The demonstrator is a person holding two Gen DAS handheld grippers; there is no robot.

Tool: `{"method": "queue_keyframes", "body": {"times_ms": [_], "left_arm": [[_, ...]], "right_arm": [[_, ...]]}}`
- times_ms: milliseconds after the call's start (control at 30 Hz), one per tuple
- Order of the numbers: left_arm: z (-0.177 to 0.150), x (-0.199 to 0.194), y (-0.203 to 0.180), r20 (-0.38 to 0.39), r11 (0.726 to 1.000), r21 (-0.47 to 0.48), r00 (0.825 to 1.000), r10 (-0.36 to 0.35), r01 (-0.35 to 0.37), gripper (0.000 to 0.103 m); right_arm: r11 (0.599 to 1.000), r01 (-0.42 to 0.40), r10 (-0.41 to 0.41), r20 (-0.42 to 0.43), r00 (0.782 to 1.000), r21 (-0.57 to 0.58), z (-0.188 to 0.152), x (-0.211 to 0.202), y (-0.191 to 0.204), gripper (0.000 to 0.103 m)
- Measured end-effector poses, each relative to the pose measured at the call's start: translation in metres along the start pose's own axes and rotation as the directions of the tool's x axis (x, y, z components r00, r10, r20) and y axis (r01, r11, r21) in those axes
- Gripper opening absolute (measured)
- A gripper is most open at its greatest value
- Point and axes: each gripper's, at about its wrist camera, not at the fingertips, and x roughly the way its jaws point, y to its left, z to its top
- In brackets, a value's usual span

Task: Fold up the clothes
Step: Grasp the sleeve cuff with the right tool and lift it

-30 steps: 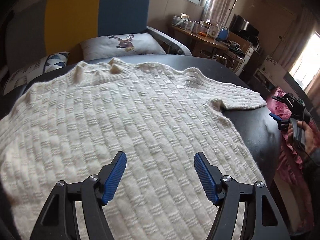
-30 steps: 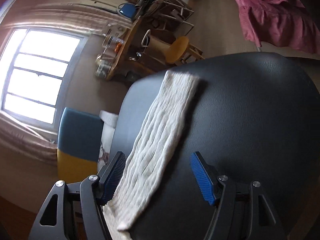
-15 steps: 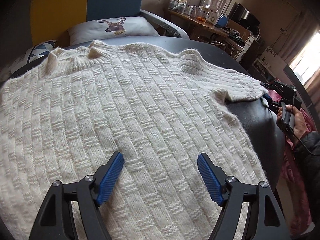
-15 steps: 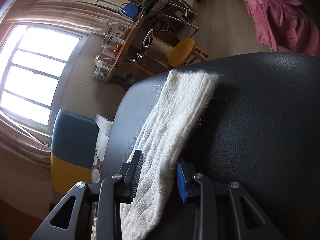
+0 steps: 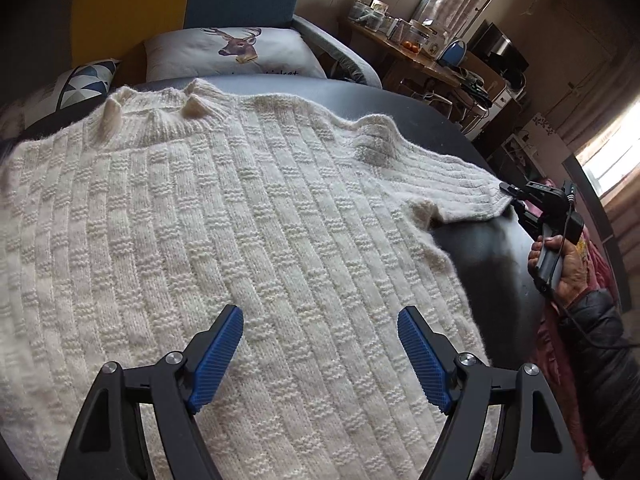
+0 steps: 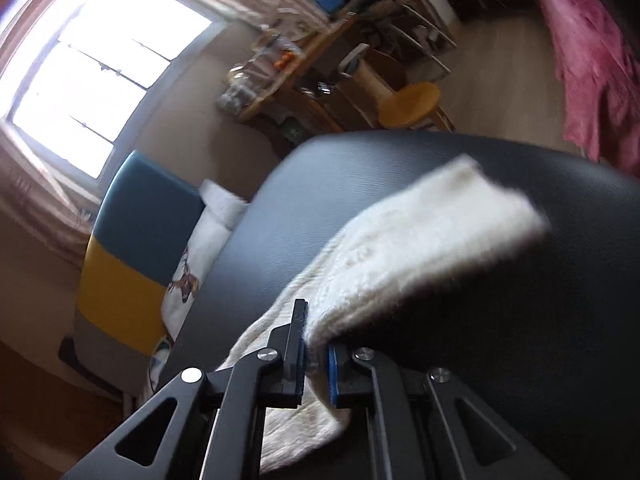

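Note:
A cream knitted sweater lies spread flat on a dark leather table, collar at the far side. My left gripper hovers open over the sweater's lower body, nothing between its blue pads. The right gripper, held by a hand at the right table edge, meets the end of the sweater's sleeve. In the right wrist view my right gripper is shut on that sleeve, which lifts off the table and looks blurred.
Behind the table stands a sofa with a yellow and blue back and a deer-print cushion. A cluttered wooden desk and a round stool stand beyond. Pink cloth hangs at the right.
My right gripper closed on the sleeve end and began lifting it off the table. The left gripper moved in lower over the sweater body, still open.

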Motion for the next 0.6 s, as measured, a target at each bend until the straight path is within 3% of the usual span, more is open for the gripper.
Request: {"method": "queue_keyframes", "body": {"times_ms": [100,200,367,467,600], "left_arm": [[0.019,-0.004,-0.002,-0.003,0.996,-0.049,0.997,-0.071,0.071,0.080],[0.043,0.003,-0.009,-0.030,0.982,-0.106,0.987,-0.158,0.154,0.080],[0.078,0.037,-0.028,-0.071,0.911,-0.248,0.932,-0.355,0.328,0.080],[0.097,0.064,-0.041,-0.091,0.876,-0.316,0.907,-0.411,0.365,0.080],[0.123,0.100,-0.060,-0.132,0.847,-0.366,0.879,-0.458,0.386,0.080]], "right_arm": [[0.970,-0.023,0.023,-0.006,1.000,-0.243,-0.019,-0.002,0.058,0.007],[0.909,-0.063,0.041,-0.063,0.997,-0.413,-0.048,0.008,0.098,0.007],[0.775,-0.085,-0.044,-0.189,0.981,-0.626,-0.108,0.035,0.129,0.008],[0.704,-0.072,-0.112,-0.211,0.971,-0.706,-0.135,0.046,0.131,0.010],[0.658,-0.054,-0.133,-0.187,0.973,-0.751,-0.145,0.043,0.135,0.011]]}}
